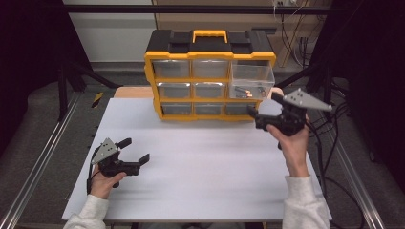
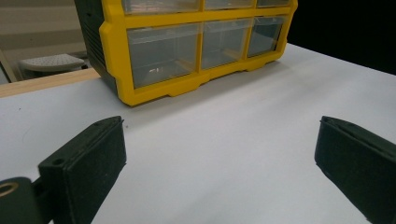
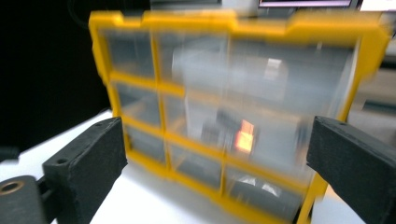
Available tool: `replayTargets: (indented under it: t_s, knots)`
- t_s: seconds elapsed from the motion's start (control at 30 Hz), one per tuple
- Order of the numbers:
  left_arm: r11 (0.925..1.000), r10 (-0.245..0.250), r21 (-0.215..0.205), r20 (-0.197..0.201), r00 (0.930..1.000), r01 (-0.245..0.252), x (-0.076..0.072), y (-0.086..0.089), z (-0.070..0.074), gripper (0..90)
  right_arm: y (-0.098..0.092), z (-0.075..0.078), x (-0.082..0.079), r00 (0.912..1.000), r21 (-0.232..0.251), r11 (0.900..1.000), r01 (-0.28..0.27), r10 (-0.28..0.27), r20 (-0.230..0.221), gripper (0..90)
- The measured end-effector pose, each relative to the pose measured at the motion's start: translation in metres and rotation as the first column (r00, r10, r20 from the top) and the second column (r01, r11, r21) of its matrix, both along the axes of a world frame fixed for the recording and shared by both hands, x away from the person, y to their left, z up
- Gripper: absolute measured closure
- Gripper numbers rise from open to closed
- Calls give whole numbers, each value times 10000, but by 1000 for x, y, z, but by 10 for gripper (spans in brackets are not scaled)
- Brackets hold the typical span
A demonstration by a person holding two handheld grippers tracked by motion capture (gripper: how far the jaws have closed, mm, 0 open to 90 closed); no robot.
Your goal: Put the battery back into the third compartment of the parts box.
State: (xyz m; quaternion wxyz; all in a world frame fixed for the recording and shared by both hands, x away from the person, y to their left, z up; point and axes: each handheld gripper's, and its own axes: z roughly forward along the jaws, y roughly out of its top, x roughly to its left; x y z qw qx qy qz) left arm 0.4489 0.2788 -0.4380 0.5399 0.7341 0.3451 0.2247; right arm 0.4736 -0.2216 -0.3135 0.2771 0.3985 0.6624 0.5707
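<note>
Sleeves and forearms enter from the near edge of the white bench (image 1: 200,191). We hold the left claw (image 1: 135,150) low over the near-left part of the bench, jaws spread wide apart with nothing between them; its own view looks along the bare surface toward the bottom row of drawers. We hold the right claw (image 1: 258,116) at the far right, just beside the cabinet's lower right corner, jaws likewise wide apart and gripping nothing. Whether it touches the cabinet we cannot tell.

Yellow-and-black drawer cabinet (image 1: 209,76) stands upright at the far middle of the bench, three rows of three clear drawers, carry handle on top. Upper right drawer (image 1: 251,80) is pulled out toward us, hanging in front of the middle right one. Small objects (image 1: 247,91) lie in its bottom, some orange; too small to name. Right claw view is blurred: cabinet front close ahead, an orange glint (image 3: 244,135) behind clear plastic.
</note>
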Motion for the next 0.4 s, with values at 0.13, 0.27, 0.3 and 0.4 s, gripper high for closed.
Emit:
replayTargets:
  t_s: [0.13,0.27,0.3,0.4]
  knots:
    - [10000,-28,58,-4,10000,28,0,-1,-1,16,-7,-50,-10,9967,129,9995,-271,280,-756,26]
    - [9999,-65,106,-20,10000,65,0,-2,-2,16,-9,-95,-16,9891,-2,9982,-597,591,-1347,24]
    - [9999,-61,128,-38,10000,62,0,-3,-2,16,-9,-105,-17,9881,-60,9985,-550,535,-1442,23]
    - [9998,-107,160,-25,9999,108,0,-4,-2,16,-12,-121,-18,9841,-677,9966,-473,349,-1740,11]
